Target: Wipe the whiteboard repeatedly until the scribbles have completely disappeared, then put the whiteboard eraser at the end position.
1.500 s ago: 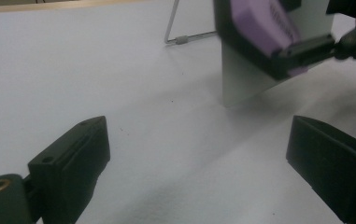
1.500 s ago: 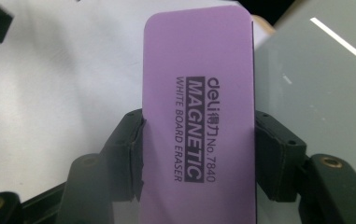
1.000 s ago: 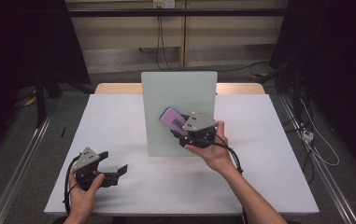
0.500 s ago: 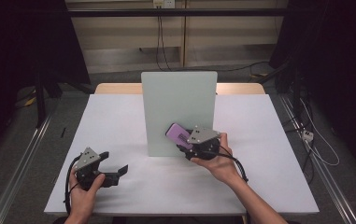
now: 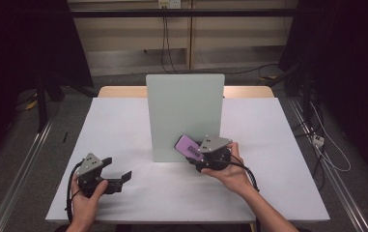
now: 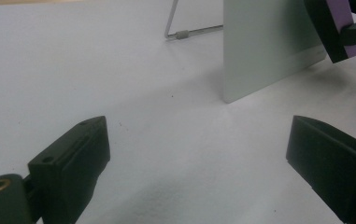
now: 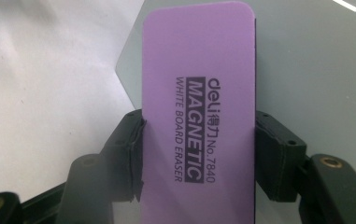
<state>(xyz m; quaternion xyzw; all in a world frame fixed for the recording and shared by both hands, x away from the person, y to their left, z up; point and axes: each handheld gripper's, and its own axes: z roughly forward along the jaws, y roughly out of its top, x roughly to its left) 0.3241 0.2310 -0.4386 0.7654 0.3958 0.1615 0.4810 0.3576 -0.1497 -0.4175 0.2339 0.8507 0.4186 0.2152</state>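
Eraser point(image 7: 198, 116) first: a flat purple slab with rounded corners, and its face reads "deli", some Chinese characters, "No. 7840", "MAGNETIC" in a dark bar, and "WHITE BOARD ERASER". Its lower end is cut off at the bottom of the right gripper view. The right gripper point(image 5: 205, 152) pinches it by its two long edges, jaws pressed against the sides, and the right hand point(image 5: 230, 170) holds it up just in front of the board's lower right corner, tilted toward the board. In the left gripper view the eraser's edge point(image 6: 339, 28) shows a thick black backing under the purple layer.

The board point(image 5: 185, 116) is a smooth pale grey-green panel with rounded top corners, standing upright in the middle of the white bench point(image 5: 123, 121). A thin metal leg point(image 6: 185, 28) props it from behind; most of that leg is hidden by the panel.

To the board's near left, the left gripper point(image 5: 116, 176) rests low over the bench in the left hand point(image 5: 87, 203), jaws spread wide with nothing between them. Its black pads point(image 6: 73, 163) look matte and blocky, with small screw holes. Cables trail from both grippers toward the person.
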